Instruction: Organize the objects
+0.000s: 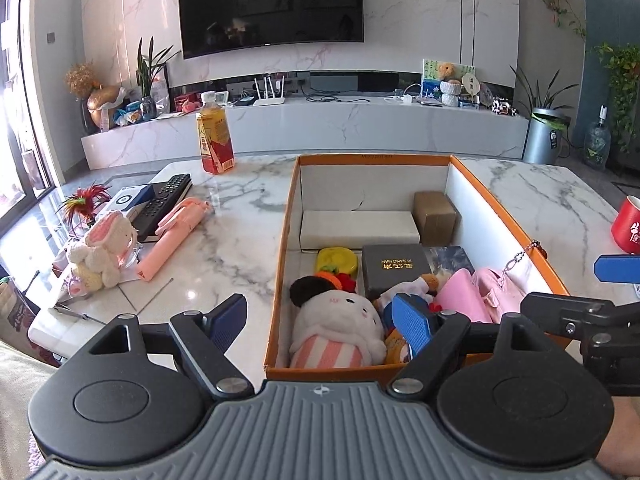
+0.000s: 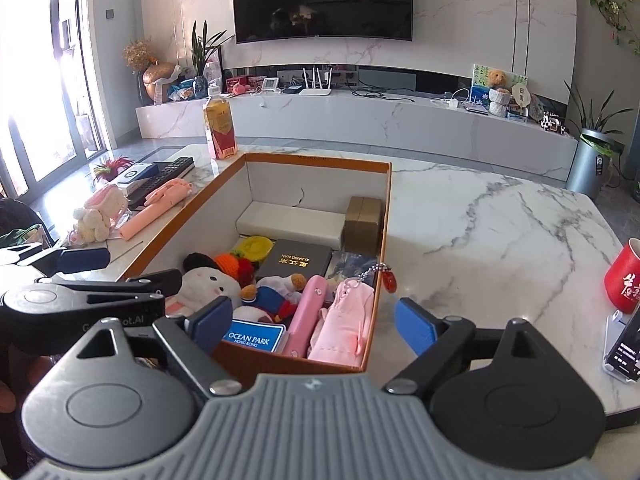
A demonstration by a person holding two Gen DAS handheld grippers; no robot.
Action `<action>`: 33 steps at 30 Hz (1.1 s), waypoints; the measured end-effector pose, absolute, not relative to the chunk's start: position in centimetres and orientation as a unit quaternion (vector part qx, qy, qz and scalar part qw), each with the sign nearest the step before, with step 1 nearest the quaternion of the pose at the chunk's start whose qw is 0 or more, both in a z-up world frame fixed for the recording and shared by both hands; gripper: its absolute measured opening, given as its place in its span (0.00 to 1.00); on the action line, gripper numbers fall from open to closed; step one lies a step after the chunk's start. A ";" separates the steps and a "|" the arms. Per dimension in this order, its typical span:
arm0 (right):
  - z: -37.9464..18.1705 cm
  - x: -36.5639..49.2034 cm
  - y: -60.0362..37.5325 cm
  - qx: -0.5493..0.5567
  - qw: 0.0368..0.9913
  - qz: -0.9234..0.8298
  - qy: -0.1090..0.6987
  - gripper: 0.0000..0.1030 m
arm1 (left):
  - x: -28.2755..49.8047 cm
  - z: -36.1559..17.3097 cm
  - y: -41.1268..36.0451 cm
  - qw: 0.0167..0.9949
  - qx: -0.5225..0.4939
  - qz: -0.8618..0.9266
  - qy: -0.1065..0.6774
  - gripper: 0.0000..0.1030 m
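Marble runs everywhere in this living room, from the television wall to the white grey-veined marble tabletop (image 1: 248, 200) we are working over. On it stands the orange-rimmed open cardboard box (image 1: 286, 240), already well filled: a white plush doll with a pink striped body (image 1: 336, 328), a black hinged gift case with gold lettering (image 1: 396, 270), a yellow round tin (image 1: 336, 261), a brown cardboard carton (image 1: 435, 216) and a pale pink cloth pouch (image 2: 346, 326) along the right wall.

Our left gripper (image 1: 320, 326) hovers over the box's near left corner with its blue pads spread wide and nothing between them. Our right gripper (image 2: 314, 326) sits at the near right corner, likewise gaping and empty, one finger inside the box line and one outside.

We judge that one deposit is finished and the next pickup is due. Loose things remain on the table to the left: a cream and pink knitted bunny (image 1: 102, 250), a salmon-pink folded selfie stick (image 1: 174, 236), a black remote control (image 1: 164, 200) and an amber drink bottle with a red label (image 1: 214, 136). Next we would swing the left gripper out over that cluster, probably the bunny as the nearest, and close gently on its soft body.
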State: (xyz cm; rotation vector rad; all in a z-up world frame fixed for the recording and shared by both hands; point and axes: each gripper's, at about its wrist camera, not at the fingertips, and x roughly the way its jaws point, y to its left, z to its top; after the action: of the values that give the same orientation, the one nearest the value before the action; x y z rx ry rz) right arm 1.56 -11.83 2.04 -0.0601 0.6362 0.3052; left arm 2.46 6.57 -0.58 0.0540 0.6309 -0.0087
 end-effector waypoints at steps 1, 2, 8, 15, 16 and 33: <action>2.0 1.6 -11.8 -0.029 0.937 0.149 0.313 0.87 | 2.4 -0.6 6.5 0.950 0.027 -0.004 0.311 0.91; 1.9 1.6 -11.9 -0.028 0.937 0.150 0.315 0.87 | 2.4 -0.7 6.5 0.950 0.027 -0.004 0.312 0.91; 1.7 1.7 -11.8 -0.027 0.936 0.149 0.319 0.87 | 2.4 -0.8 6.4 0.949 0.028 -0.001 0.314 0.91; 1.7 1.7 -11.9 -0.026 0.936 0.148 0.320 0.87 | 2.3 -0.9 6.4 0.949 0.029 0.003 0.314 0.91; 1.7 1.7 -11.9 -0.026 0.936 0.147 0.319 0.87 | 2.3 -1.0 6.4 0.949 0.030 0.004 0.314 0.91; 1.7 1.7 -11.4 -0.031 0.934 0.150 0.322 0.87 | 2.1 -0.9 6.3 0.949 0.028 0.008 0.315 0.91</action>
State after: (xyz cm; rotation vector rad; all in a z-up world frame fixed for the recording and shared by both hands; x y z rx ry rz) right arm 1.66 -11.44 1.73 -0.0637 0.6593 0.3061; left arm 2.06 6.28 -0.89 0.0575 0.6419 0.0158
